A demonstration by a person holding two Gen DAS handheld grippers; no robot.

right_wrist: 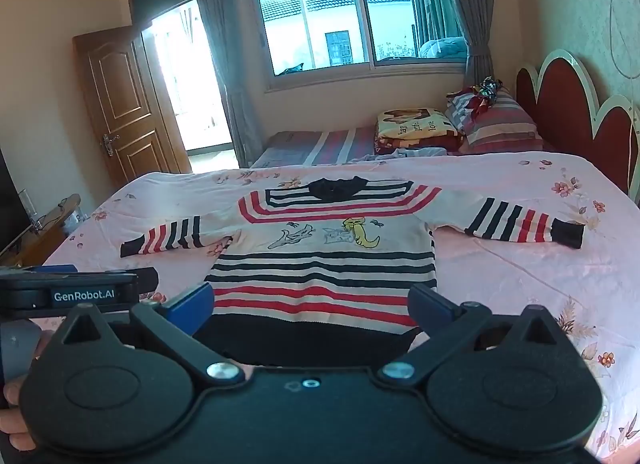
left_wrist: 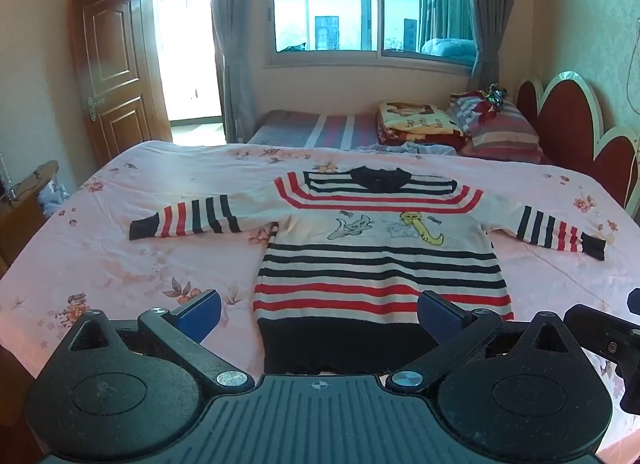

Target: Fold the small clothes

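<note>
Sweater lying flat, front up, on the pink floral bed, sleeves spread left and right, dark hem nearest. Hovering both the left gripper and right gripper above that hem, jaws spread wide, pinching nothing. Probably best starting by pinching one sleeve's cuff and drawing it across the chest, keeping the body smooth.

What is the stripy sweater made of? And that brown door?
The white, red and navy striped sweater looks like soft knitted yarn: matte, with ribbed dark cuffs and hem. The brown panelled door looks like varnished wood, since light shines off its raised panels, though it could be a wood-look coating.
</note>
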